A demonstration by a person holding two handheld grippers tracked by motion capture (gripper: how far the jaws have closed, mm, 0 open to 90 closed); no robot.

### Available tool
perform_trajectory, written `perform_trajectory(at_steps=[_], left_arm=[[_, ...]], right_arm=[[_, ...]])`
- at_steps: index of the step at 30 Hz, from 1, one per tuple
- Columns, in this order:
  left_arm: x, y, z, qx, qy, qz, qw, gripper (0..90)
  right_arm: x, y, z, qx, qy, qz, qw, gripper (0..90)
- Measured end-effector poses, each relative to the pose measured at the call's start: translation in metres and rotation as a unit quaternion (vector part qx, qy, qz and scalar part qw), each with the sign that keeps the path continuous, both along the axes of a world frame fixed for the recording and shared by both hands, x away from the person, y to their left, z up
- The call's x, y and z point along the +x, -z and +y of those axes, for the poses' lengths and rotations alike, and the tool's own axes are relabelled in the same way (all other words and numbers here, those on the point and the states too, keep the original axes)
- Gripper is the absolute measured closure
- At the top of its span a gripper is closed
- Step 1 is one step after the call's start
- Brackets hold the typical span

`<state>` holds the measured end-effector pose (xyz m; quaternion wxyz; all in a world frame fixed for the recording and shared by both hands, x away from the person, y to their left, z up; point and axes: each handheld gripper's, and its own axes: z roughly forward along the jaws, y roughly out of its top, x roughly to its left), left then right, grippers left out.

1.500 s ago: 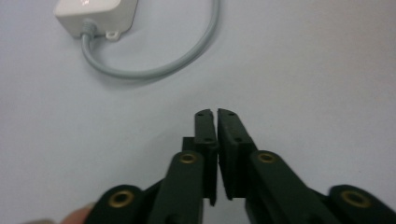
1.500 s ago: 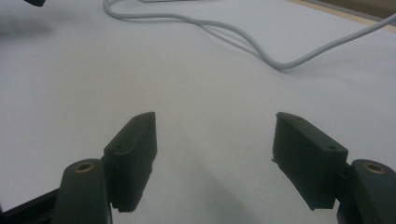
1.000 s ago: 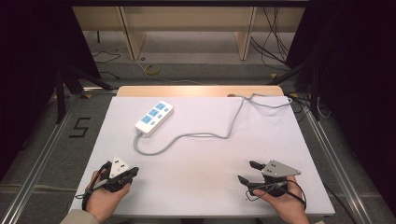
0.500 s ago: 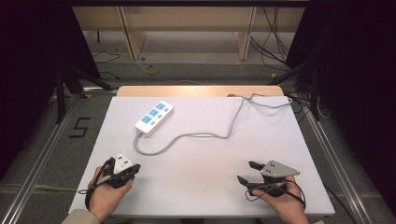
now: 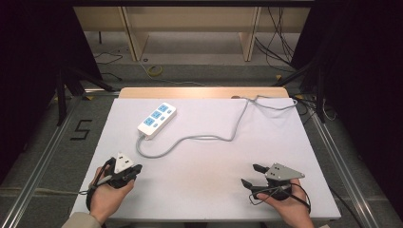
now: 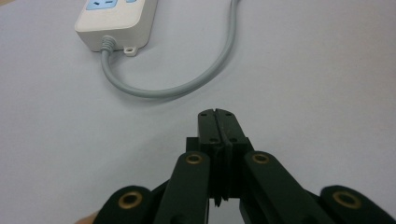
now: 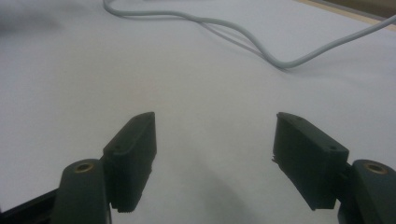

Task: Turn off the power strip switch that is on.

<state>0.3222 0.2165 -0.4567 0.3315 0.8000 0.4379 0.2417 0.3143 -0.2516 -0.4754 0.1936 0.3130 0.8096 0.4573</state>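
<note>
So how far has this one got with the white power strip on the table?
Nothing looks done: the white power strip with blue sockets lies untouched, its grey cable loose. The left gripper is shut and empty, facing the strip; the right gripper is open. Reaching and handling all remain.

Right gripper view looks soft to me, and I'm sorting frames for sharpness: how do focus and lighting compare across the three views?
Right gripper view: the open black right gripper is blurred, the grey cable sharper. Left gripper view: the shut left gripper is crisp, the white power strip with blue sockets slightly soft. High view: the white table is evenly lit, its surroundings dark.
</note>
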Motion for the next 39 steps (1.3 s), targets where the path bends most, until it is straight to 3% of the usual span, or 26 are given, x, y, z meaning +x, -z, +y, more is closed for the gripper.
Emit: perform_trajectory(at_steps=[39], left_arm=[[0.025, -0.006, -0.006, 0.013, -0.011, 0.002, 0.9999, 89.7]], right_arm=[[0.0, 0.0, 0.001, 0.001, -0.002, 0.0, 1.0, 30.6]])
